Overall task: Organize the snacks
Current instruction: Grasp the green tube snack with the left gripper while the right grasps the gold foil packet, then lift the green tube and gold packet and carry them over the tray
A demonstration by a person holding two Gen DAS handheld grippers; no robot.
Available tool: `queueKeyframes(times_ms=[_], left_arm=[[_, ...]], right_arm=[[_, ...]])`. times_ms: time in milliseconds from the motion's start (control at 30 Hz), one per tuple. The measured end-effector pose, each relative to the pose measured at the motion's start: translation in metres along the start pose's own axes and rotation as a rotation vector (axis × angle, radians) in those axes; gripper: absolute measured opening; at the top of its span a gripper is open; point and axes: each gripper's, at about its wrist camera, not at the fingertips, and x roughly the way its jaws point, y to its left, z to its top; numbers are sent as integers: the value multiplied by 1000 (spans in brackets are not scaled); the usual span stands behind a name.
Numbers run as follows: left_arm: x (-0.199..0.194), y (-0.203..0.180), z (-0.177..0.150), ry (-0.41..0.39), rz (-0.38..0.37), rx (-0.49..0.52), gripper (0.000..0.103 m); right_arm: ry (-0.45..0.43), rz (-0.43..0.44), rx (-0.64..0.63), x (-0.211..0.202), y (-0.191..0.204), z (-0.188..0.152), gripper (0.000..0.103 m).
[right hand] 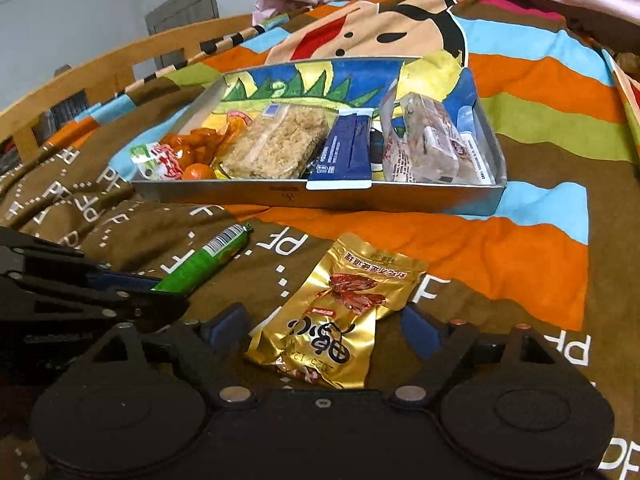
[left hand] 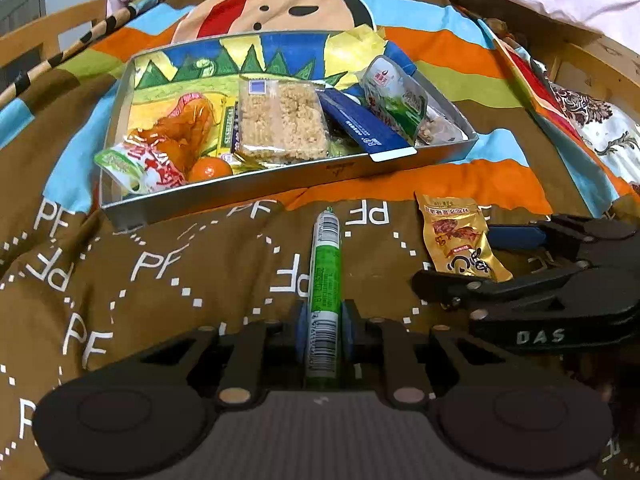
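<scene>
Tray (left hand: 280, 184) sits on the bed (left hand: 160, 264), further back. In it, left to right: jelly pouch (left hand: 136, 166), orange (left hand: 208, 169) just beside it, rice bar (left hand: 282, 120) in the middle, flat box (left hand: 364, 124), then a pouch (left hand: 394, 96) at the right end. In front of the tray on the bed: sausage stick (left hand: 326, 264) in the left tool (left hand: 325, 336), foil packet (right hand: 340, 312) right of it, between the right tool's (right hand: 326, 330) fingers.

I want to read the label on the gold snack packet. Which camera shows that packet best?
The right wrist view: the gold packet lies close and central between the open right gripper's fingers, print facing the camera. The left wrist view shows it smaller, off to the right, its lower edge hidden behind the right gripper.
</scene>
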Motion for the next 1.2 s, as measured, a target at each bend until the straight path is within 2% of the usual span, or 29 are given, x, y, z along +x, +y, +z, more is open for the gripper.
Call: queueKeyframes(times_ms=[133,200,267,333,500,700,800,867,1000,1033,1133,1200], left_arm=[[4,4,6,29,-13,-35,22],[5,3,7,35,-11,-33,22],[6,2,7,37,-6,-30,22],[6,0,7,37,0,-32,22],[2,0,5,36,-7,-24,19],[-8,-2,-2,52,-21,-32,19],[-4,-2,0,64,-23,-38,21],[-2,-1,4,65,-26,-50,24],[5,0,7,65,-29,-40,25],[5,0,7,65,-30,-38,25],[4,-2,5,58,-24,-14,22],[1,-3,3,56,-24,-9,19]], right_arm=[[-3,-37,-40,2,9,-4,89],[-7,-56,-45,1,11,-6,85],[-15,-70,-41,-1,13,-8,73],[-16,-62,-33,-3,15,-9,65],[-23,-69,-15,-10,16,-12,63],[27,-26,-22,-26,19,-14,63],[26,-20,-32,-27,21,-15,66],[19,-16,-28,-23,20,-15,77],[14,-19,-55,-16,21,-16,78],[15,-20,-57,-16,21,-17,78],[10,-15,-72,-19,24,-17,62],[4,-29,-90,-21,27,-18,60]])
